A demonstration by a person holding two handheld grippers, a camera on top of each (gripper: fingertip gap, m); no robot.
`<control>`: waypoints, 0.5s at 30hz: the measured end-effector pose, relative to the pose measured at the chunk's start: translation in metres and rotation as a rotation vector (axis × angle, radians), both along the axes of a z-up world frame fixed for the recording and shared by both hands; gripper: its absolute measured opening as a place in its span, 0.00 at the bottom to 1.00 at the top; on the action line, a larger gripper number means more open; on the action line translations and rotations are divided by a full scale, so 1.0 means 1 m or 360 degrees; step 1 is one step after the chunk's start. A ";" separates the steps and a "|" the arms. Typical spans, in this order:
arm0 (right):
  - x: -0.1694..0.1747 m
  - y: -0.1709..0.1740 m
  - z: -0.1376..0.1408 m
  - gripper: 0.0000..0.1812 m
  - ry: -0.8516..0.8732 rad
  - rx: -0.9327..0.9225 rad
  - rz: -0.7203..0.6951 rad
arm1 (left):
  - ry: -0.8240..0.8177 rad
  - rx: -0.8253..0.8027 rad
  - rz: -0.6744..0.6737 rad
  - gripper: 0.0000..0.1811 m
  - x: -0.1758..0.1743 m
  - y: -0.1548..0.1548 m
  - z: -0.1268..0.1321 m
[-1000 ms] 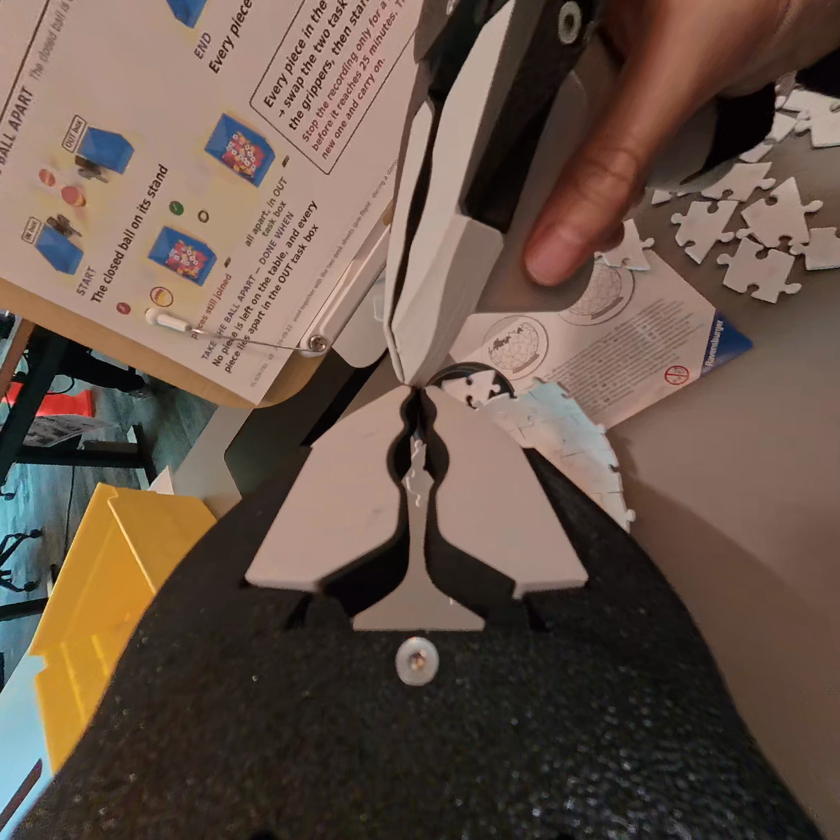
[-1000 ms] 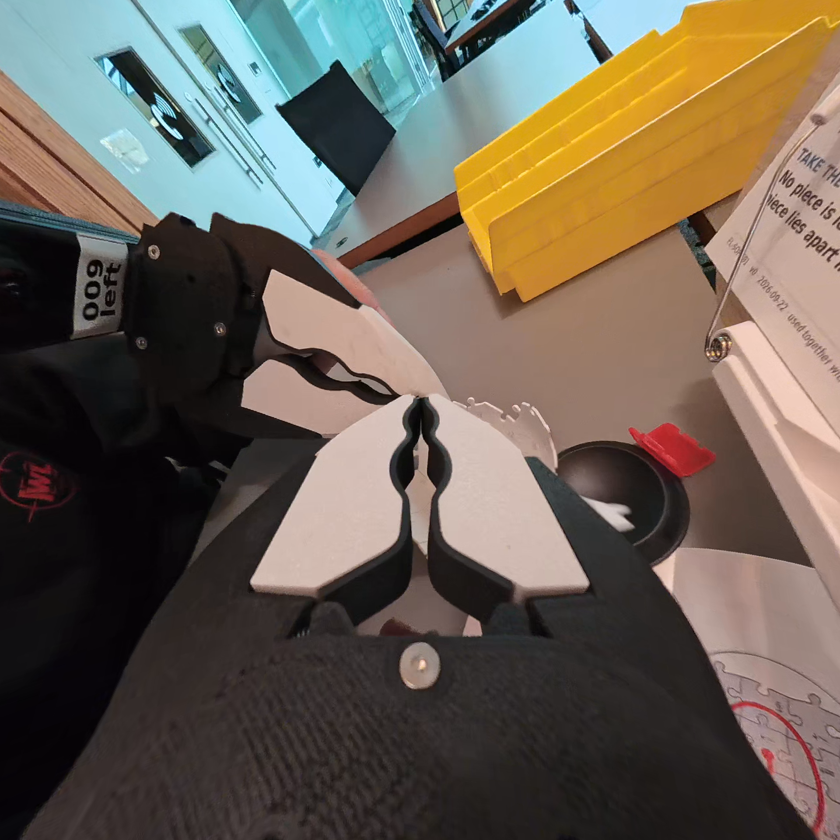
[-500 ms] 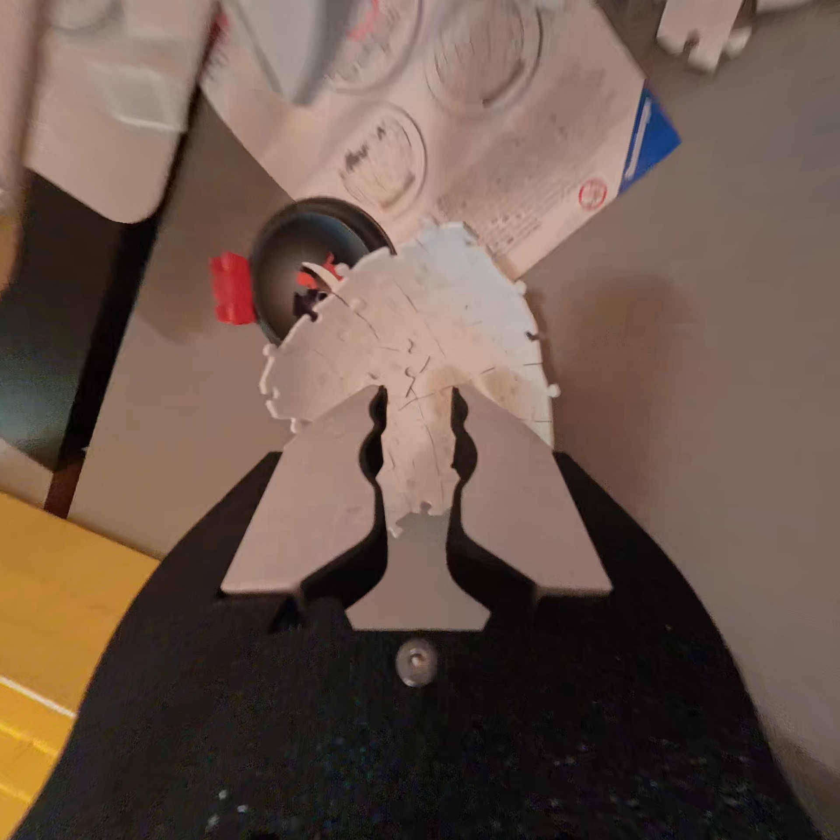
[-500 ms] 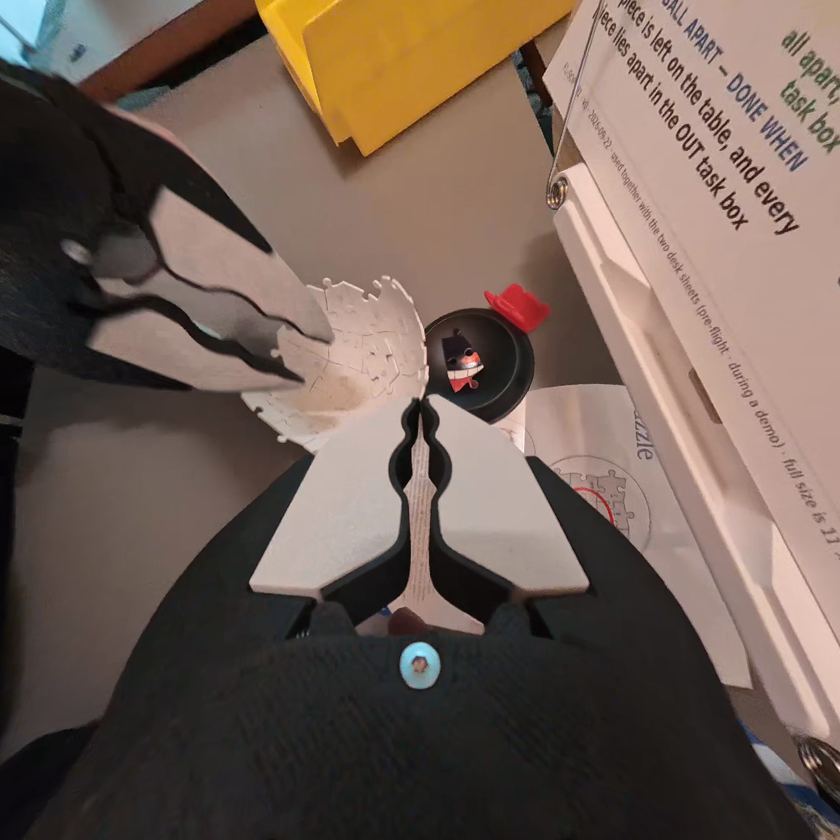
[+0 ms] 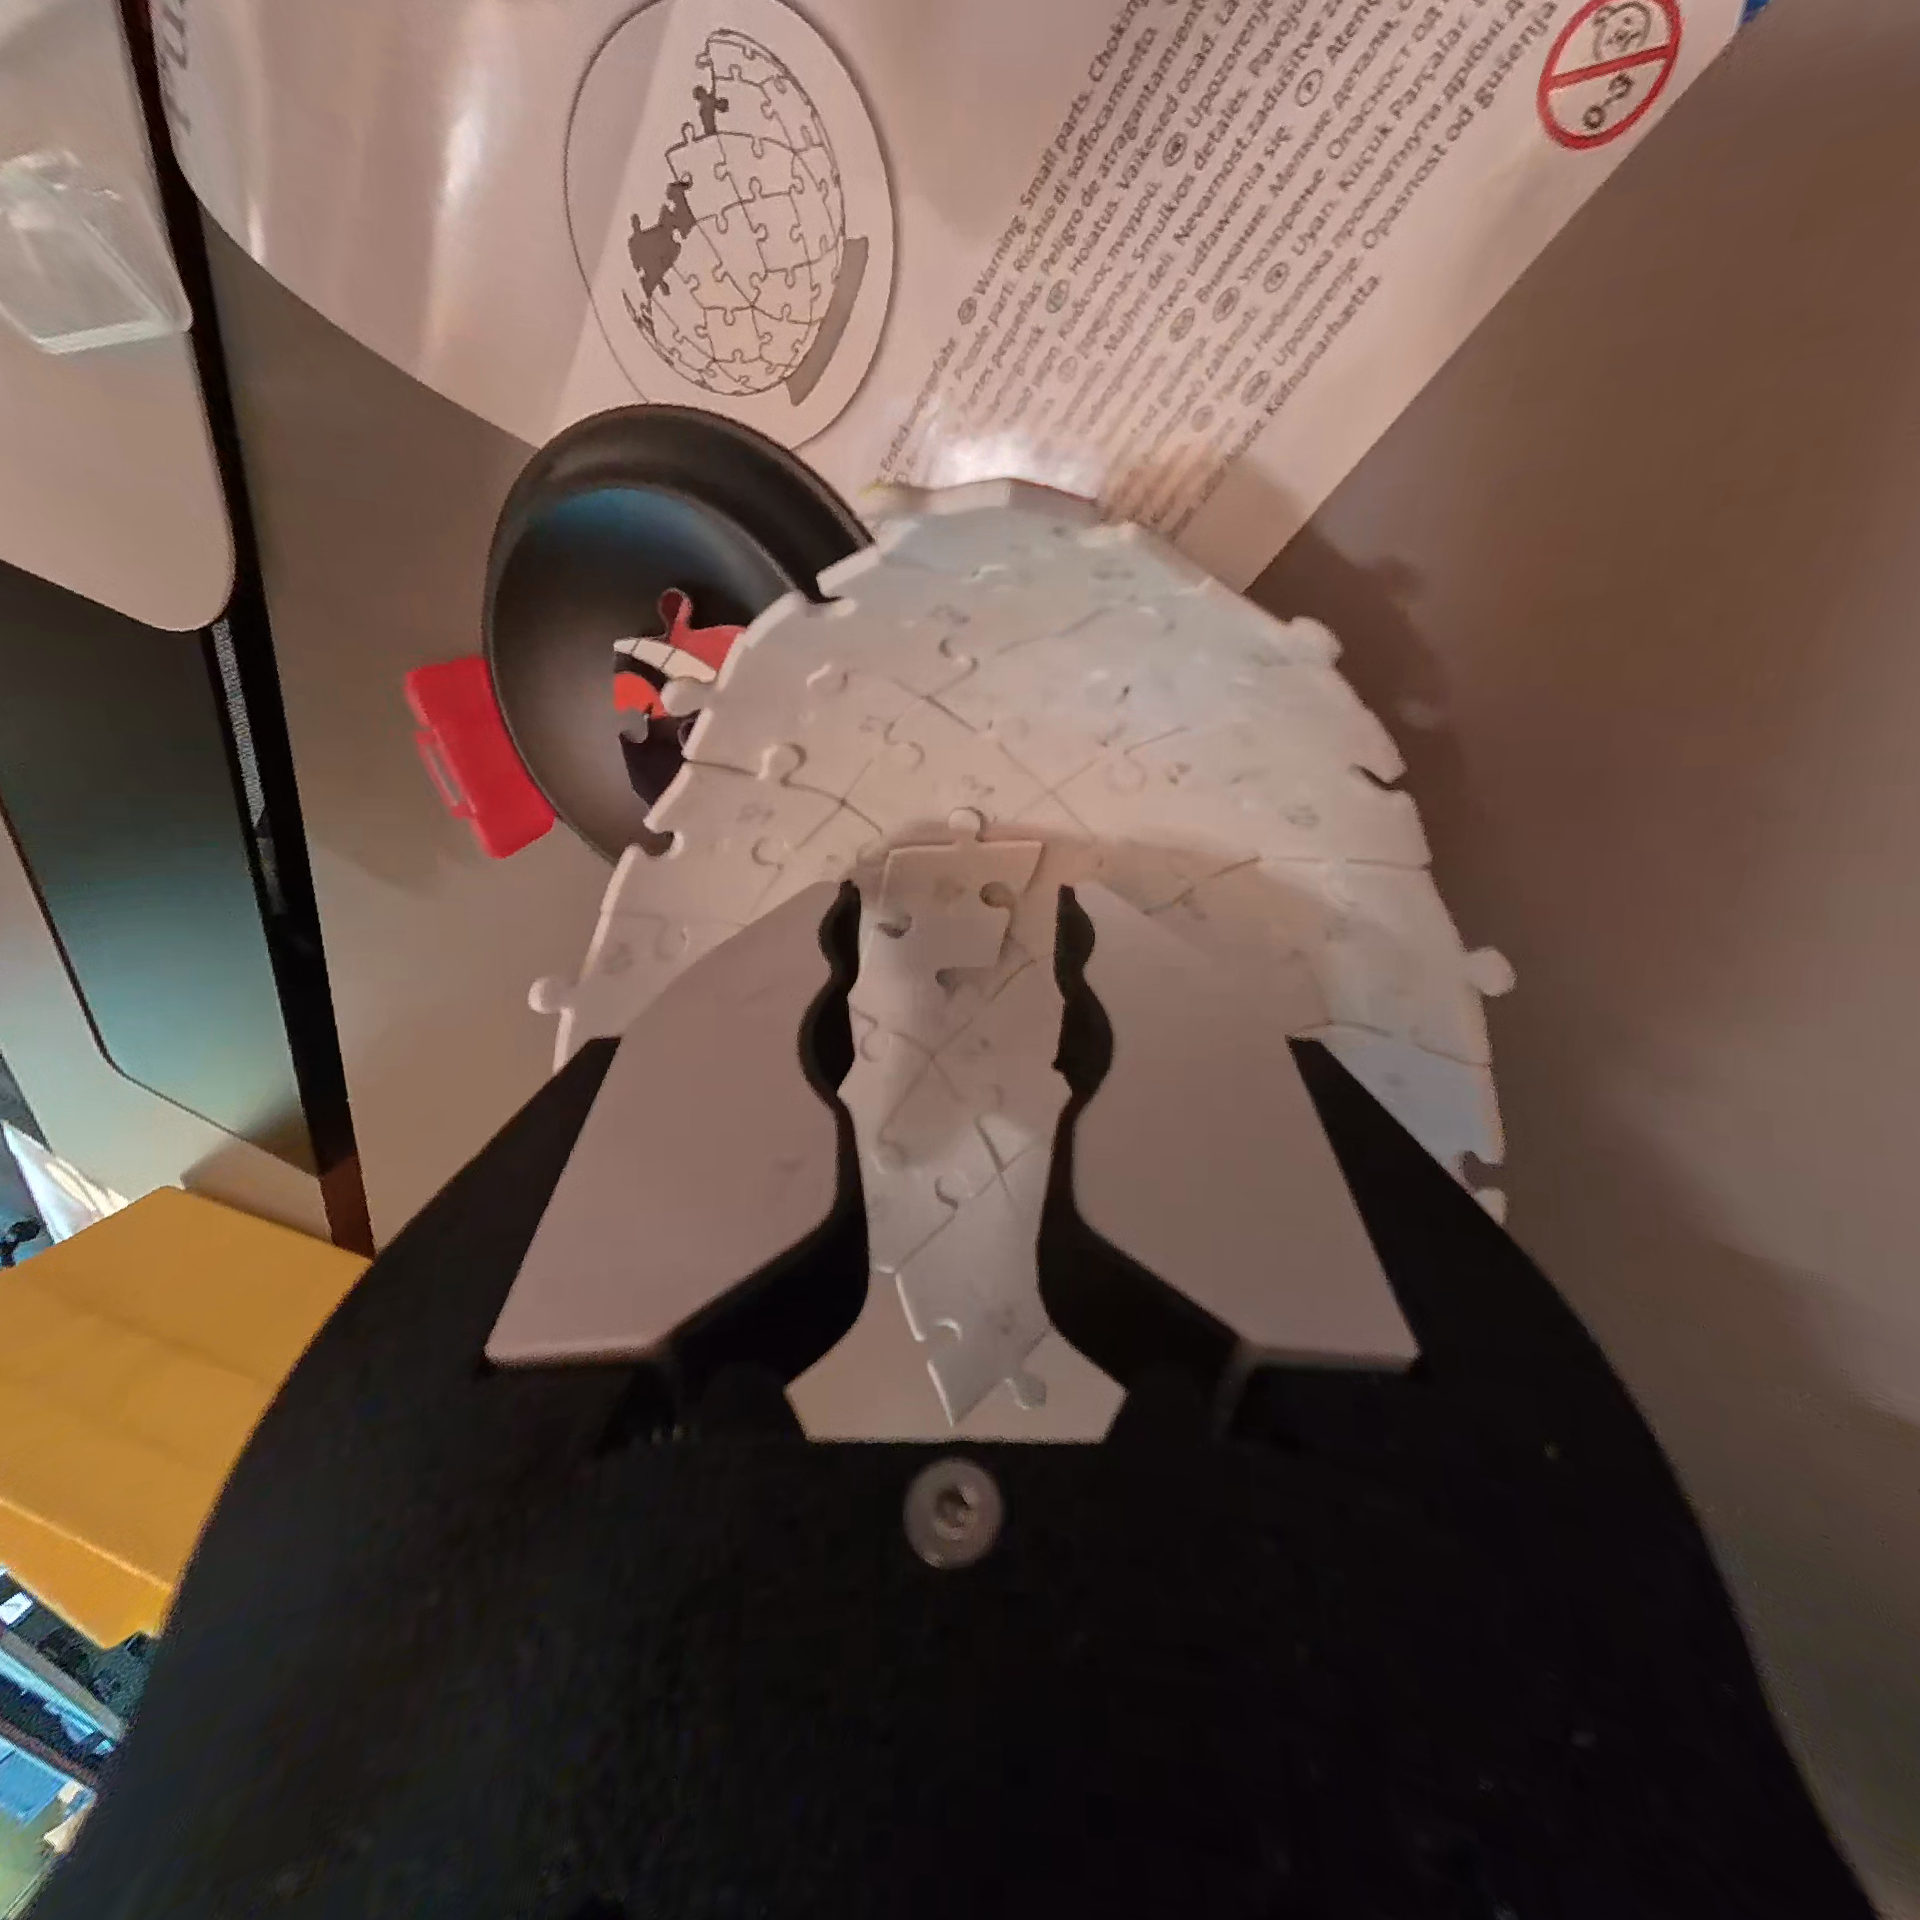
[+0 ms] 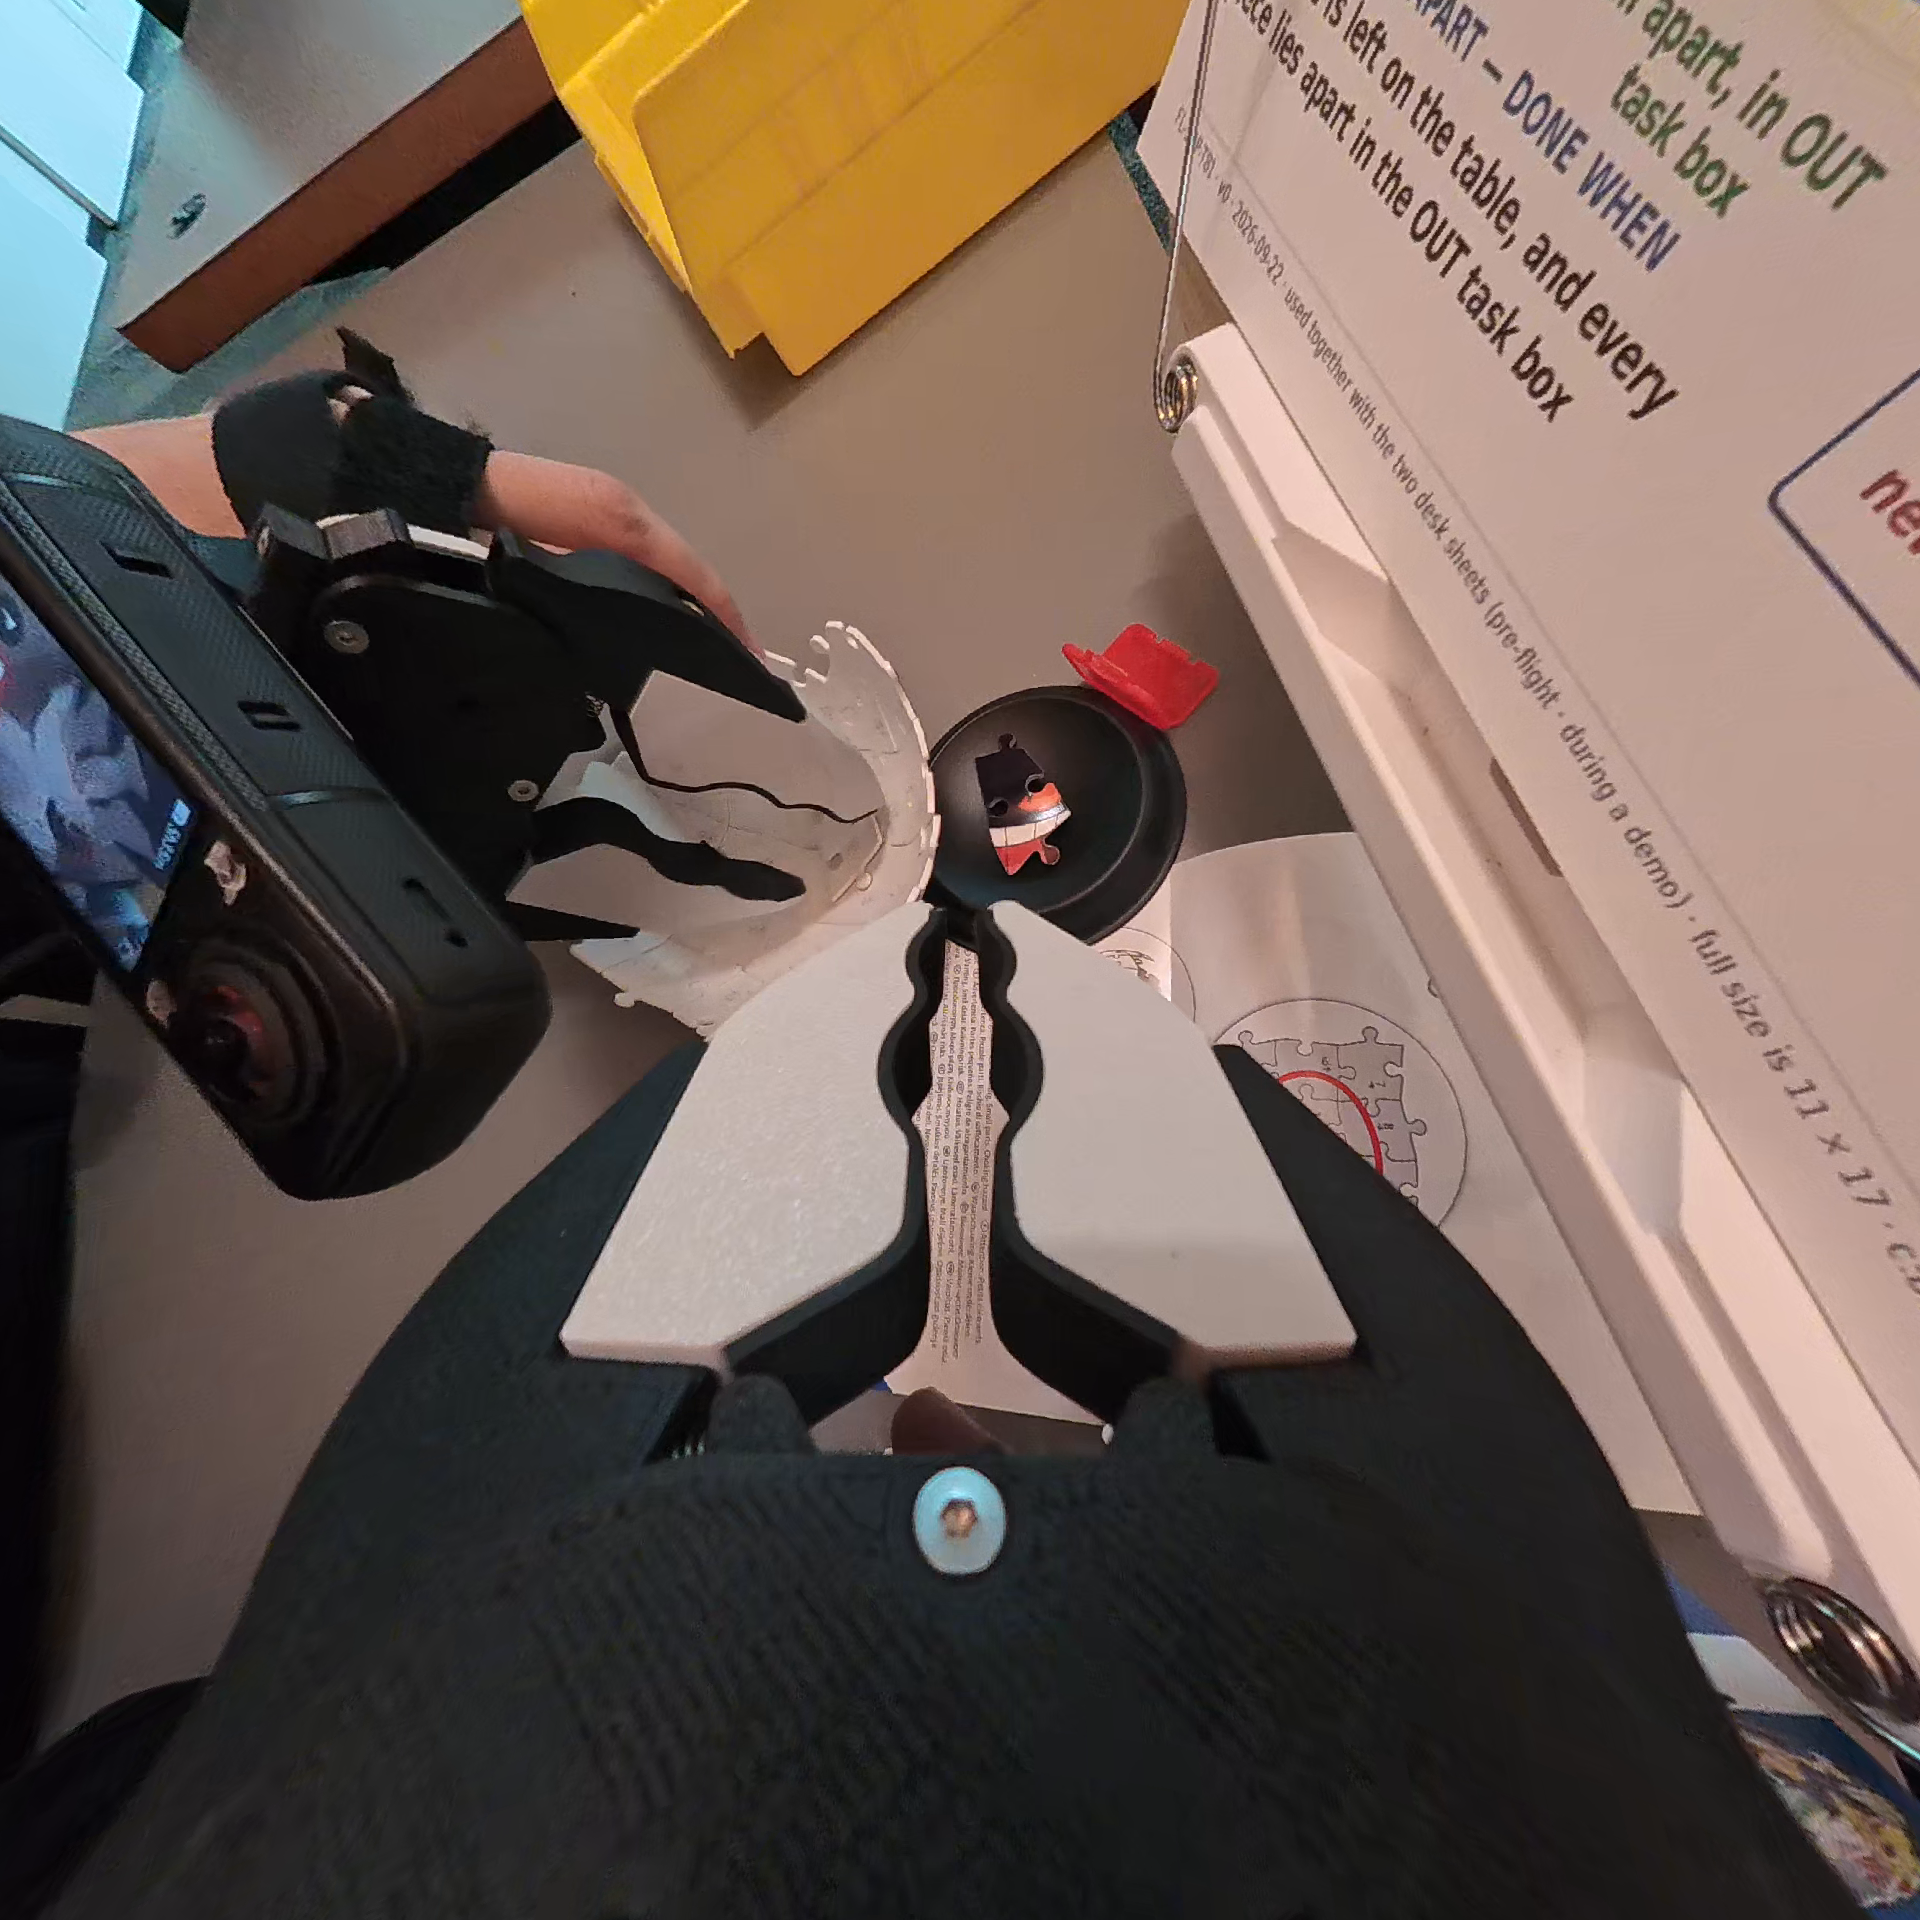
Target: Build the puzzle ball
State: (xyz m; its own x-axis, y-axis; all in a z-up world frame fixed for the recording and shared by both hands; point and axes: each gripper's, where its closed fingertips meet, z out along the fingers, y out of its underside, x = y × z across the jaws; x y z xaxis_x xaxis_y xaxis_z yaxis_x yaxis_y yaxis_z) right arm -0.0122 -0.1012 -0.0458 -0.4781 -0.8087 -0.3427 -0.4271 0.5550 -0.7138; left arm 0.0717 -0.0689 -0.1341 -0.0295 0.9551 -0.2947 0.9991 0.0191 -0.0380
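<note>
The left gripper (image 5: pixel 956 904) has its two pale fingers (image 5: pixel 707 1143) spread apart, one on each side of the curved white shell of joined puzzle pieces (image 5: pixel 1091 727), the partly built ball. The shell's inner face fills the gap between the fingers and arches beyond their tips; whether the pads press on it cannot be told. The shell sits on the grey desk (image 5: pixel 1662 727), touching or overlapping the rim of a round black stand (image 5: pixel 582 582) just beyond it. One coloured puzzle piece (image 6: pixel 1023 821) lies inside that stand, and a red tab (image 5: pixel 468 753) sticks out at its edge. A printed instruction leaflet (image 5: pixel 1143 260) lies farther off.

The right gripper (image 6: pixel 961 914) has its fingers nearly together, a thin gap showing only the leaflet below; it grips nothing. Its tips hover just beside the stand and the shell. A bare hand (image 6: pixel 582 520) guides the left gripper.

A second ago both grippers were closed and met tip to tip over the shell's edge. Since then the left one has opened and turned to straddle the shell, and the right one has drawn back.
</note>
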 end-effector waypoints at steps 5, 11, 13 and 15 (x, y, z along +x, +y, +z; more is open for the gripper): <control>0.000 0.001 -0.005 0.04 0.0030 0.0015 0.0018 | 0.0004 0.0043 -0.0005 0.18 -0.001 0.003 -0.004; 0.000 0.000 -0.005 0.04 0.0026 0.0014 0.0013 | 0.0031 0.0060 0.0013 0.14 0.000 0.004 -0.005; 0.000 0.000 -0.006 0.04 0.0029 0.0014 0.0020 | 0.0044 0.0077 0.0043 0.14 0.000 0.004 -0.006; 0.001 0.001 -0.006 0.04 0.0037 0.0016 0.0023 | 0.0055 0.0084 0.0054 0.14 0.000 0.004 -0.006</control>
